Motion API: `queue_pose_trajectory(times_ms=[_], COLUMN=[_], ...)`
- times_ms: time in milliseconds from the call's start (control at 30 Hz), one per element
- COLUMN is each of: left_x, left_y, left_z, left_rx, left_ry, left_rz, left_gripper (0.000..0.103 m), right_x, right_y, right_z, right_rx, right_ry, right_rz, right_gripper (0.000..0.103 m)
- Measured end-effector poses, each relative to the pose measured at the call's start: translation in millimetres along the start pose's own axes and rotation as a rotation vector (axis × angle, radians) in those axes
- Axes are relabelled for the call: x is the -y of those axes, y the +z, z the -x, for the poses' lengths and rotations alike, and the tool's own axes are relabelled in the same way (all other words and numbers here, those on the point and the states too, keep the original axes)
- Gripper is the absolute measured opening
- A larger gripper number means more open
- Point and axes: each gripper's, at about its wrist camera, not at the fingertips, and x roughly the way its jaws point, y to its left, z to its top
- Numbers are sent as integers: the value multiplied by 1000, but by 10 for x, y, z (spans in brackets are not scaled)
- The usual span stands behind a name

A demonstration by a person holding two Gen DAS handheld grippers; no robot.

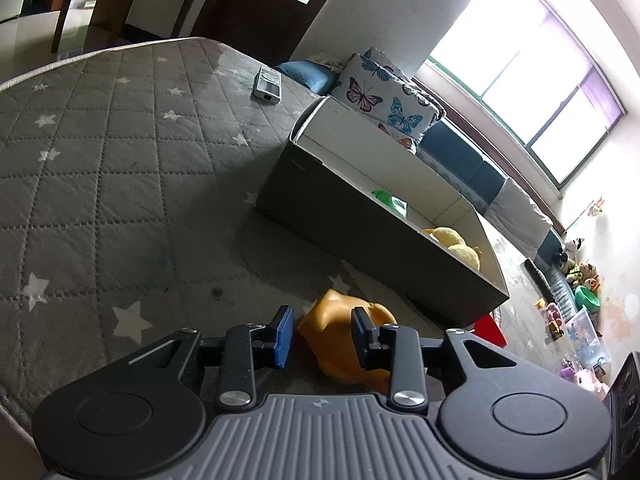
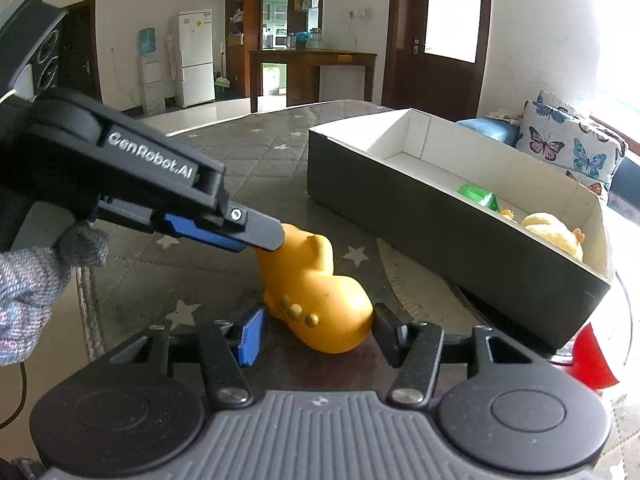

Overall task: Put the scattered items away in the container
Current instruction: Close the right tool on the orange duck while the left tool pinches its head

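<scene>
An orange rubber animal toy [image 2: 316,292] lies on the grey star-patterned quilt in front of a long dark box with a white inside [image 2: 440,216]. My left gripper [image 1: 322,336] is open with its fingers on both sides of the toy [image 1: 340,340]; it also shows in the right wrist view [image 2: 256,236], reaching in at the toy's head end. My right gripper [image 2: 316,334] is open around the toy's near end. The box [image 1: 360,216] holds a green item [image 2: 478,196] and a yellow plush [image 2: 554,232].
A grey remote-like device [image 1: 269,83] lies on the far quilt. Butterfly and blue pillows [image 1: 384,96] sit behind the box. A red object [image 2: 592,356] lies under the box's near corner. Toys are scattered on the floor [image 1: 576,320] to the right.
</scene>
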Motion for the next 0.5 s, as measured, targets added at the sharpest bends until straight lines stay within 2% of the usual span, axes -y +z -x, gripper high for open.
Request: queue_pose_trajectory(times_ms=[500], left_x=[-99], left_y=[-79], left_z=[115], left_rx=[23], left_ry=[20], left_rz=[-5], left_gripper=[35], right_x=[-3], right_y=[22], right_z=[35], right_rx=[10], right_ry=[-6], right_rz=[13], right_gripper=[59])
